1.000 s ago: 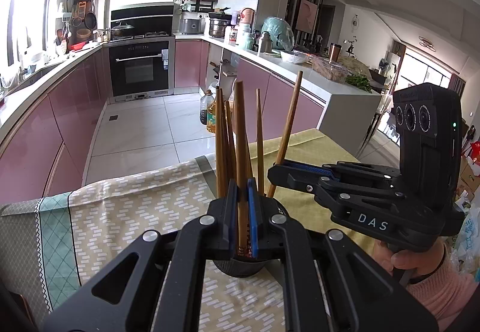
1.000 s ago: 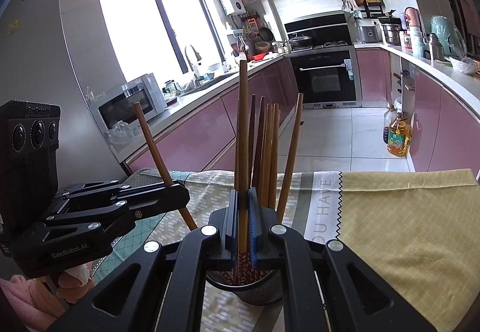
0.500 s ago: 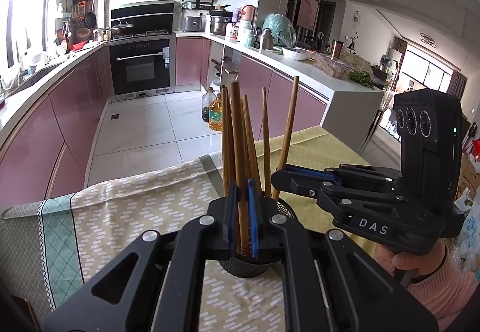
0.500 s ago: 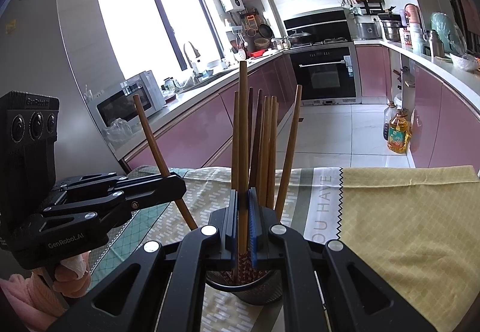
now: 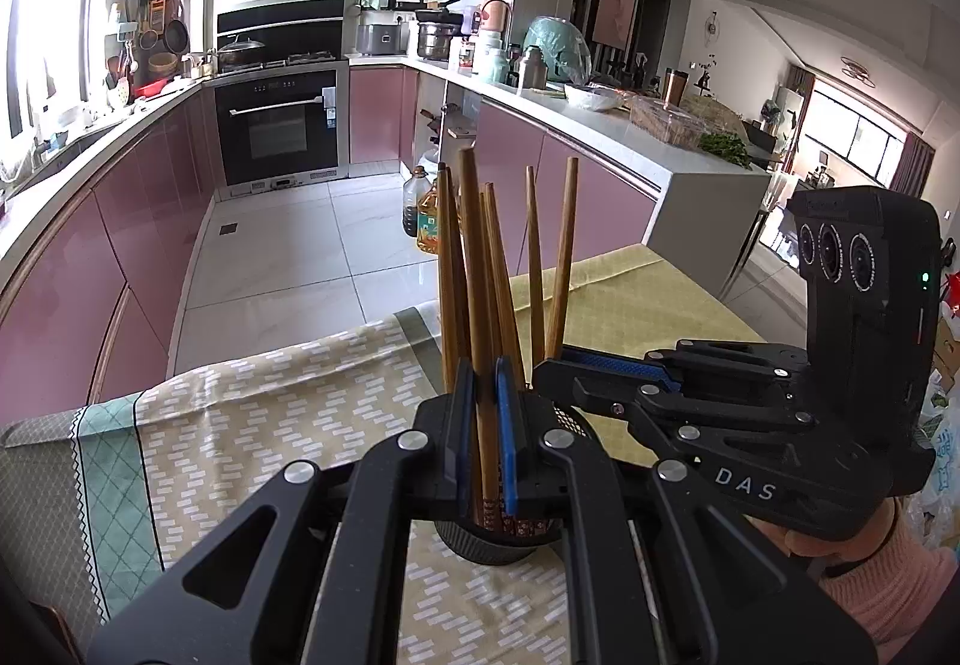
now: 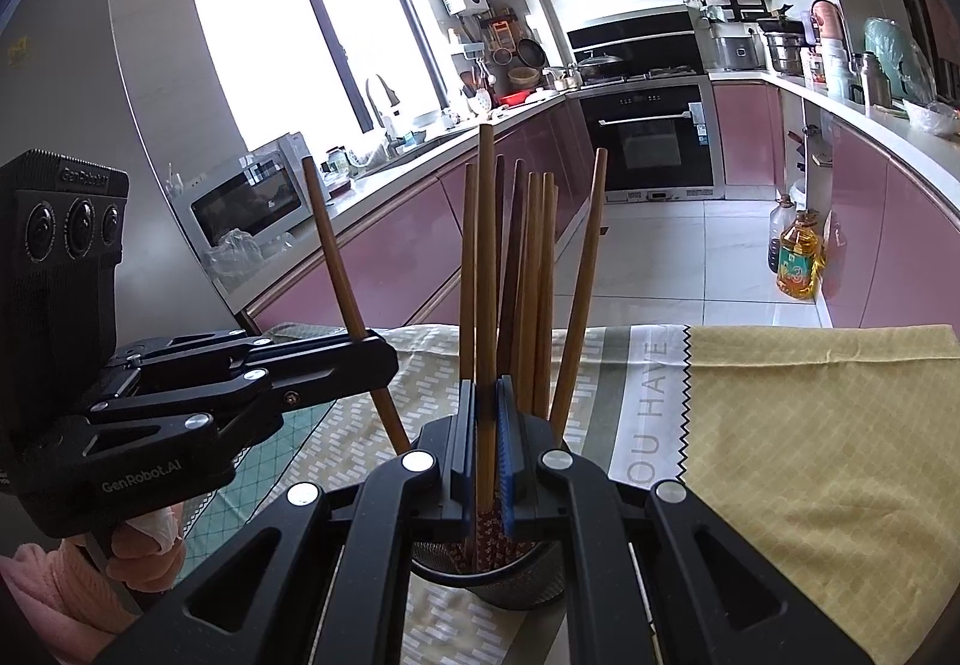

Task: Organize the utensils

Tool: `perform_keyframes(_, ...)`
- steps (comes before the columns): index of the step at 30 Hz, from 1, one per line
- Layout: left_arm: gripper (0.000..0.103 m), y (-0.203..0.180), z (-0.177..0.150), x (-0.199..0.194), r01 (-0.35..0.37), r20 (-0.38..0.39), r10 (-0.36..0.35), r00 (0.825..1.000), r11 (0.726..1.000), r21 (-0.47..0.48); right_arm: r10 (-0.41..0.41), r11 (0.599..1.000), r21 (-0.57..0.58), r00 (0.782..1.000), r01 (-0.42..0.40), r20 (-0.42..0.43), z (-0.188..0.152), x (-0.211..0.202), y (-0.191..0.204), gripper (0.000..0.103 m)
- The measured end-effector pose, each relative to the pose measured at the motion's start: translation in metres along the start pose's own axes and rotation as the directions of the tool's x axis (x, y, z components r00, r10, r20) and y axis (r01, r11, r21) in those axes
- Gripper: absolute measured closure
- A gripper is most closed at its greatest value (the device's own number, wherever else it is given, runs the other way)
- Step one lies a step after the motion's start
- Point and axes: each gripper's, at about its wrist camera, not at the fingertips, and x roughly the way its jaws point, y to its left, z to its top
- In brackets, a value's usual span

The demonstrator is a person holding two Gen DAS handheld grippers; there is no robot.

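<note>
A dark mesh holder (image 5: 480, 542) stands on the tablecloth (image 5: 252, 425), on its pale brick-patterned part, close to the near edge of the table and just short of the strip where that pattern meets the yellow cloth (image 6: 798, 443). A bundle of brown wooden chopsticks (image 6: 528, 275) stands in it, fanned out and leaning, their patterned tips down inside the mesh.

The left gripper (image 5: 481, 425) is clamped on one chopstick (image 5: 474, 269), its blue-lined fingers (image 5: 507, 425) pressed against both sides of the stick just above the holder's rim. In the right wrist view that same stick (image 6: 342, 275) leans away from the bundle, tilted toward the left edge of the table, with the left gripper (image 6: 384, 365) gripping it partway up.

The right gripper (image 6: 485, 431) is likewise closed on a single chopstick (image 6: 486, 275), the tallest and nearly upright one, pinched between its blue pads above the holder (image 6: 498, 575). From the left wrist view the right gripper (image 5: 549, 371) reaches in from the right and pinches a stick (image 5: 561, 257) that leans slightly right of the bundle.

A hand in a pink sleeve (image 5: 888, 563) holds the right tool; another hand (image 6: 144, 551) holds the left one.

Beyond the far table edge lie a white tiled floor (image 5: 288, 245), pink cabinets (image 5: 78, 257), a black oven (image 5: 279, 125) and oil bottles (image 6: 798, 257).
</note>
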Motion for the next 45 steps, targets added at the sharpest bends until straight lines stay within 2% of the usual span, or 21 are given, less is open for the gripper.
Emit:
perform_keyframes(13,0.095,0.000,0.004,0.021,-0.018,-0.022,0.018,1.000,1.000,-0.013,-0.001,1.000,0.020,1.000,0.001,-0.006,0.002,0.007,-0.006,0.097)
perform_keyframes(26,0.095,0.013,-0.002,0.045,0.001,-0.081,-0.006,0.997,0.998,-0.061,-0.020,0.999,0.041,1.000,0.021,-0.008,0.000,0.011,-0.009,0.095)
perform_keyframes(30,0.095,0.017,-0.007,0.044,-0.003,-0.079,-0.003,0.997,0.997,-0.072,-0.030,0.999,0.026,1.000,0.030,0.000,-0.002,0.007,-0.004,0.086)
perform_keyframes(34,0.080,0.019,-0.015,0.032,-0.023,-0.040,0.021,0.999,0.998,-0.065,-0.053,0.999,0.001,0.998,0.053,0.027,-0.006,-0.005,0.002,0.072)
perform_keyframes(37,0.072,0.022,-0.024,0.020,-0.048,-0.003,0.048,0.999,0.996,-0.070,-0.084,0.996,-0.037,0.995,0.087,0.058,-0.010,-0.016,0.011,0.058)
perform_keyframes(38,0.062,0.024,-0.028,0.014,-0.065,0.015,0.067,0.998,0.995,-0.070,-0.101,0.993,-0.052,0.992,0.105,0.071,-0.012,-0.019,0.014,0.055)
perform_keyframes(39,0.057,0.027,-0.031,0.007,-0.079,0.032,0.081,0.996,0.994,-0.075,-0.113,0.991,-0.066,0.990,0.119,0.084,-0.015,-0.022,0.018,0.047)
perform_keyframes(41,0.038,0.029,-0.038,-0.004,-0.101,0.063,0.106,0.992,0.991,-0.084,-0.149,0.983,-0.093,0.982,0.160,0.116,-0.021,-0.026,0.025,0.026)
perform_keyframes(42,0.035,0.030,-0.042,-0.012,-0.118,0.086,0.126,0.988,0.989,-0.087,-0.166,0.978,-0.104,0.977,0.180,0.133,-0.024,-0.029,0.028,0.020)
perform_keyframes(43,0.027,0.031,-0.046,-0.020,-0.138,0.105,0.147,0.983,0.986,-0.090,-0.187,0.972,-0.116,0.970,0.206,0.155,-0.028,-0.031,0.031,0.009)
perform_keyframes(44,0.015,0.032,-0.051,-0.028,-0.162,0.132,0.174,0.976,0.982,-0.096,-0.211,0.964,-0.126,0.962,0.234,0.173,-0.033,-0.033,0.035,0.006)
perform_keyframes(45,0.009,0.033,-0.055,-0.036,-0.175,0.150,0.189,0.970,0.979,-0.102,-0.232,0.956,-0.137,0.954,0.260,0.190,-0.037,-0.035,0.038,0.007)
